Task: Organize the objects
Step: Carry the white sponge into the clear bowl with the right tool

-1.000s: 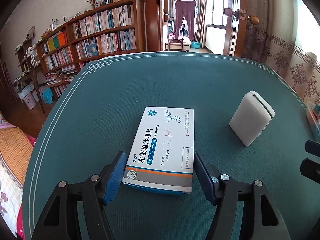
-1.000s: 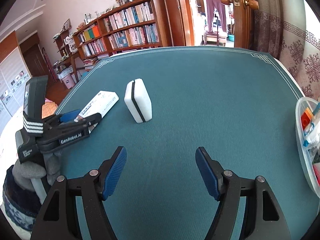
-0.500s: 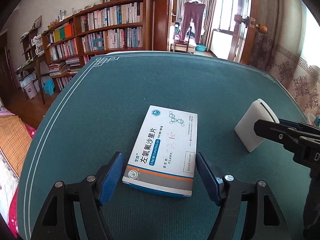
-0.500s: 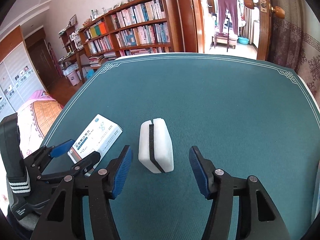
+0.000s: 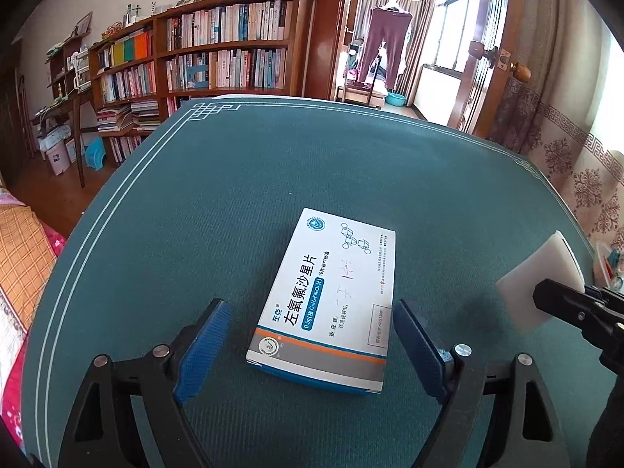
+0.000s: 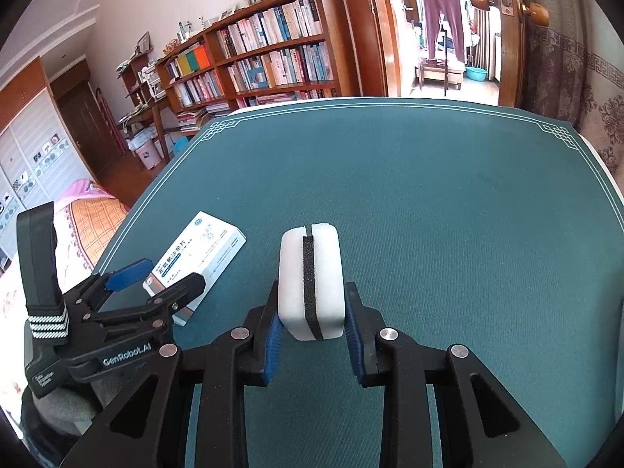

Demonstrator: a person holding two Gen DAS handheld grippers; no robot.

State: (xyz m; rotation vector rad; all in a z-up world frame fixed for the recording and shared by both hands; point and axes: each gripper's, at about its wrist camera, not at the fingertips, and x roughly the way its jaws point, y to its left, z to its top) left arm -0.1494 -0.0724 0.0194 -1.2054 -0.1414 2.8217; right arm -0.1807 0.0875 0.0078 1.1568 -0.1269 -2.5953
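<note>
Your right tool (image 6: 312, 323) is clamped on the white sponge block (image 6: 311, 279): both blue pads (image 6: 273, 345) press its near lower sides, and the black foam strip down its middle faces you. The block stands upright on the teal surface (image 6: 448, 202), its far end reaching out past the pads.

Your left tool (image 5: 310, 341) has its jaws opening, with the medicine box (image 5: 331, 296) lying flat between them. Neither blue pad (image 5: 202, 347) touches the box; a strip of teal shows on each side, wider on the left. The box is white with a blue and orange band at its near end and Chinese print running along its length, and it sits slightly skewed to the tool's line.

In the right wrist view, the left tool (image 6: 156, 279) and the box (image 6: 202, 251) lie to the left of the sponge block, near but apart from it. In the left wrist view, the sponge block (image 5: 542, 280) shows at the right edge, with one black finger (image 5: 565, 306) of your right tool across its near side.

A clear plastic container (image 5: 608, 261) with small coloured items sits at the surface's right edge, just beyond the block. Behind the surface stands a wooden bookshelf (image 6: 265, 54) full of books, and a doorway with a garment (image 6: 442, 7) hanging in it.
</note>
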